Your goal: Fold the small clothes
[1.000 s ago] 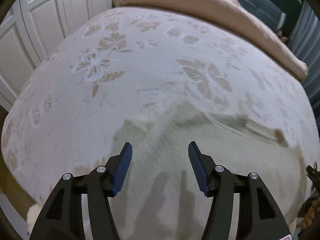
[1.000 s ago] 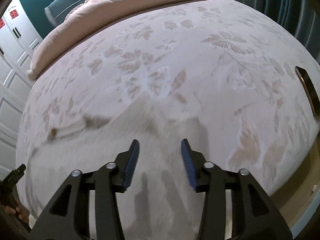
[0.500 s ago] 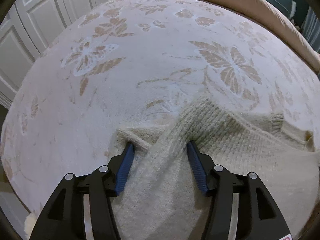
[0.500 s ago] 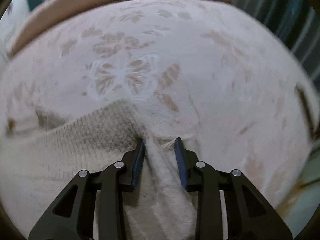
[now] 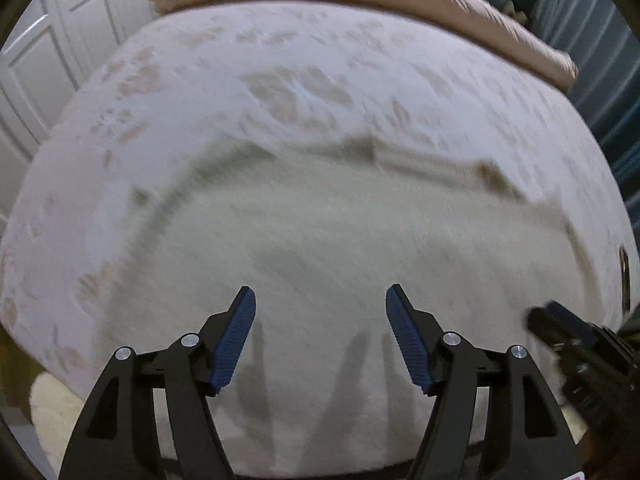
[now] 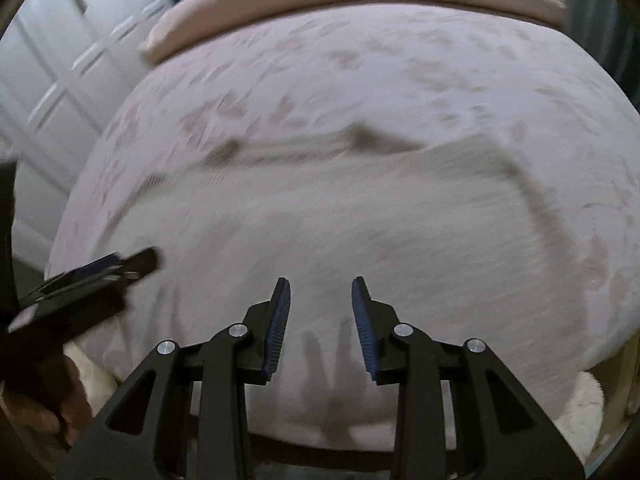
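Lying crosswise on the bed (image 5: pixel 120 128), the cream sweater (image 5: pixel 320 232) spreads toward 12 o'clock of both empty tongs: left tongs (image 5: pixel 320 334) opening, right tongs (image 6: pixel 321 322) narrowly apart.

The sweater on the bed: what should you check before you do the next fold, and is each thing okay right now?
1. Sweater lies on the bed: ok.
2. Left gripper free of cloth: ok, jaws opening, nothing between them.
3. Right gripper free of cloth: ok, jaws apart above the knit.
4. Grippers apart from each other: ok, side by side without touching.
5. Sweater flat, no wrinkles: cannot tell, both views are blurred.
6. Sleeves already folded in: cannot tell.
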The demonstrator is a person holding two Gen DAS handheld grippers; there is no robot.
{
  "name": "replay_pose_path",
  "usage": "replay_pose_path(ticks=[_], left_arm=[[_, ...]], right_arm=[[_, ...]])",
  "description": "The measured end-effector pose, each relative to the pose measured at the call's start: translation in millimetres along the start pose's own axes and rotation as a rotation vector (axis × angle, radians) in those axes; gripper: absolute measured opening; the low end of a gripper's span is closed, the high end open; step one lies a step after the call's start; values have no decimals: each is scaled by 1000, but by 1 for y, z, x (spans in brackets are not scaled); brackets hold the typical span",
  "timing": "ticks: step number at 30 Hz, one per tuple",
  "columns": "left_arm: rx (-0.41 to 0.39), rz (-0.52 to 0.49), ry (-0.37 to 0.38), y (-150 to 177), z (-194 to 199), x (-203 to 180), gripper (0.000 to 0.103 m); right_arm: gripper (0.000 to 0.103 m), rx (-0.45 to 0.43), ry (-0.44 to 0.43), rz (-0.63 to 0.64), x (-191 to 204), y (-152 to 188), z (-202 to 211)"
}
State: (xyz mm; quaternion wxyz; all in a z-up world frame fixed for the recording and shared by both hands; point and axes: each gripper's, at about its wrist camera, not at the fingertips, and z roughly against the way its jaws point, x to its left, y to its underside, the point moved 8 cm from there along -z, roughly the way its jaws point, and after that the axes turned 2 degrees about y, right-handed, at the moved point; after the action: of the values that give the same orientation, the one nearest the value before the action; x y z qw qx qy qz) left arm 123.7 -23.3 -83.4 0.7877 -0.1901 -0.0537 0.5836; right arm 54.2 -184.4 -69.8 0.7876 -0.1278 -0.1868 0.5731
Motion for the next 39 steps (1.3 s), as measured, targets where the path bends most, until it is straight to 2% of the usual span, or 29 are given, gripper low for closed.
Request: replay_pose_path(ticks=[2, 4, 11, 16, 21, 23, 25, 27, 31, 33, 35, 37, 39], left_arm=[[36, 2, -15, 11, -11, -4, 66], [34, -11, -36, 13, -16, -3, 68], [19, -51, -79, 14, -23, -5, 73], [17, -55, -71, 14, -23, -4, 75], [15, -65, -75, 14, -25, -4, 77], [21, -56, -51, 12, -21, -3, 77], [2, -14, -20, 9, -5, 5, 77], [-35, 18, -28, 5, 11, 20, 77], [-74, 142, -64, 3, 36, 84, 78], [-59, 205, -81, 7, 34, 113, 78], [-11, 295, -87, 18, 23, 144, 78], [29, 372, -54, 28, 11, 162, 78], [43, 447, 15, 37, 1, 171, 80]], right_arm=[[32, 52, -9, 27, 9, 9, -15], [32, 75, 13, 32, 10, 15, -26], [36, 75, 62, 91, 18, 14, -32], [36, 50, 32, 25, 15, 4, -17], [37, 89, 70, 34, 14, 2, -38], [39, 87, 78, 47, 15, 1, -44], [39, 92, 91, 61, 16, 0, -44], [39, 97, 98, 63, 18, -2, -40], [41, 95, 73, 50, 25, -9, -34], [41, 114, 98, 69, 27, -8, -43], [44, 112, 125, 94, 29, -7, -49], [44, 109, 144, 112, 31, -8, -50], [45, 107, 149, 118, 31, -8, -51]])
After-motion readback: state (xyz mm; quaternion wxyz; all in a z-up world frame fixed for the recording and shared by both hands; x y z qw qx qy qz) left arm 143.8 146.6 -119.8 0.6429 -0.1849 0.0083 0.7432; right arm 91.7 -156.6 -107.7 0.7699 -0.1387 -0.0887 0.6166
